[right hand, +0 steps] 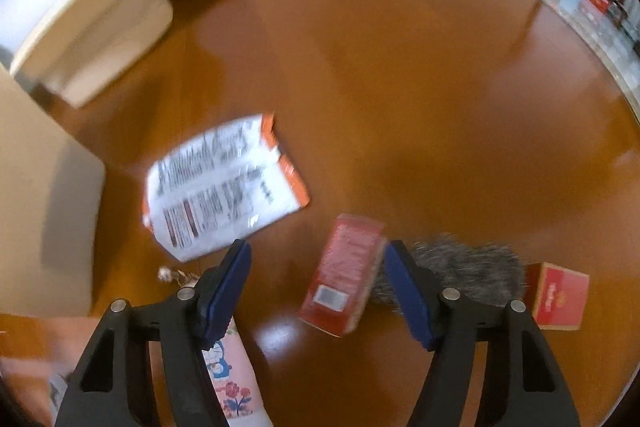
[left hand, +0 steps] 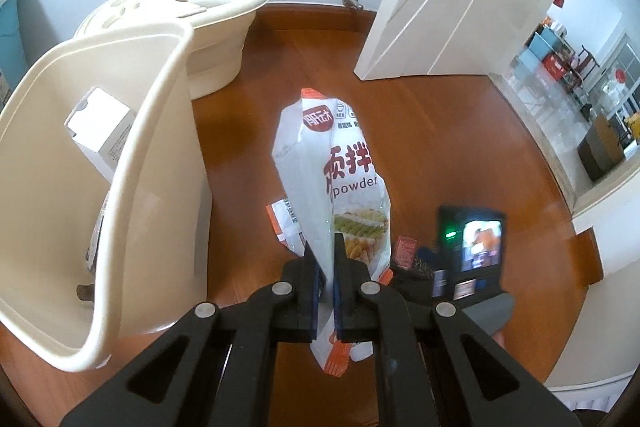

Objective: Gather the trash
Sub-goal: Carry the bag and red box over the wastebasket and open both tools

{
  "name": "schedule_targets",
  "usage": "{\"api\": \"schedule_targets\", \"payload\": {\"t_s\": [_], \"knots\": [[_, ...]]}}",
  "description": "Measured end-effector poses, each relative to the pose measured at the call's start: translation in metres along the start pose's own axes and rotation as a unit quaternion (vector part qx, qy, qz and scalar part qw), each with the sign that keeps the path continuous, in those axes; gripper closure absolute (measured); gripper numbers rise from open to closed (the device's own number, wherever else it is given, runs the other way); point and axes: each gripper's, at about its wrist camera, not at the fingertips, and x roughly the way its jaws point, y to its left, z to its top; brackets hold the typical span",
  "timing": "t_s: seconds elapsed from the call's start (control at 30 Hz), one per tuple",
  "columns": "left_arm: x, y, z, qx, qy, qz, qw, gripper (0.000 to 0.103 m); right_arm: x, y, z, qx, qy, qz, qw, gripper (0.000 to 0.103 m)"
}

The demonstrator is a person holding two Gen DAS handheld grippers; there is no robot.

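1. The cream waste bin (left hand: 132, 163) stood on the wooden floor (left hand: 460, 155), a white carton (left hand: 102, 131) already inside; rigid, needing no grip.
2. The powder-mix bag (left hand: 332, 179) hung clamped in the left gripper (left hand: 327, 279), its fingers pinched on the lower edge, beside the bin. It looked light, limp and slick, best pinched at a seam.
3. Another flat bag (right hand: 224, 191) lay on the floor.
4. The red box (right hand: 346, 275) lay ahead between the right gripper (right hand: 318, 291) fingers, parted and untouching; stiff, probably light, best gripped across its narrow sides.
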Motion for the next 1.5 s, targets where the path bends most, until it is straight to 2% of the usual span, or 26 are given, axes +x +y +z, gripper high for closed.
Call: {"api": "schedule_targets", "payload": {"t_s": [0.1,0.13,0.23,0.37,0.43,0.53,0.63,0.77,0.93,1.07,1.17,1.3,1.37,1.43,1.5], "knots": [[0.011,-0.001,-0.007,-0.006,0.002,-0.006,1.0000,0.098,0.011,0.002,-0.003,-0.006,0.008,-0.018,1.000,0.031],[0.012,-0.002,-0.007,-0.005,0.004,-0.008,1.0000,0.098,0.013,0.003,-0.004,-0.014,0.007,-0.024,1.000,0.034],[0.013,-0.003,-0.007,-0.005,0.007,-0.010,0.9999,0.098,0.021,0.007,-0.009,-0.039,0.019,-0.038,0.998,0.072],[0.005,-0.001,-0.002,-0.006,0.000,-0.008,1.0000,0.098,0.011,0.001,-0.015,-0.046,0.018,-0.032,0.998,0.073],[-0.004,-0.003,0.002,-0.004,-0.008,-0.007,0.9999,0.098,-0.010,-0.011,-0.015,-0.025,-0.004,0.002,1.000,0.073],[-0.018,-0.004,0.009,-0.005,-0.020,-0.006,0.9998,0.098,-0.055,-0.039,-0.015,0.011,-0.033,0.062,0.997,0.073],[-0.046,0.001,0.018,-0.016,-0.041,0.003,0.9990,0.098,-0.110,-0.066,-0.012,0.044,-0.057,0.100,0.992,0.073],[-0.092,0.023,0.033,-0.035,-0.074,0.029,0.9962,0.098,-0.180,-0.073,-0.007,0.053,-0.092,0.117,0.987,0.073],[-0.122,0.073,0.044,-0.075,-0.089,0.077,0.9902,0.098,-0.258,-0.035,0.003,0.017,-0.132,0.135,0.982,0.073],[-0.110,0.110,0.047,-0.113,-0.062,0.095,0.9872,0.097,-0.302,-0.004,0.012,-0.021,-0.147,0.150,0.978,0.073],[-0.099,0.127,0.049,-0.130,-0.022,0.110,0.9852,0.096,-0.328,0.020,0.017,-0.057,-0.151,0.153,0.975,0.073],[-0.112,0.140,0.053,-0.163,-0.012,0.092,0.9823,0.093,-0.355,0.044,0.032,-0.083,-0.154,0.153,0.973,0.073],[-0.117,0.137,0.061,-0.155,-0.013,0.076,0.9849,0.083,-0.366,0.056,0.033,-0.090,-0.157,0.152,0.972,0.073],[-0.130,0.137,0.066,-0.152,-0.025,0.072,0.9854,0.078,-0.377,0.063,0.035,-0.096,-0.161,0.149,0.971,0.073],[-0.145,0.138,0.071,-0.155,-0.033,0.067,0.9852,0.078,-0.390,0.067,0.032,-0.104,-0.169,0.148,0.969,0.073]]}}
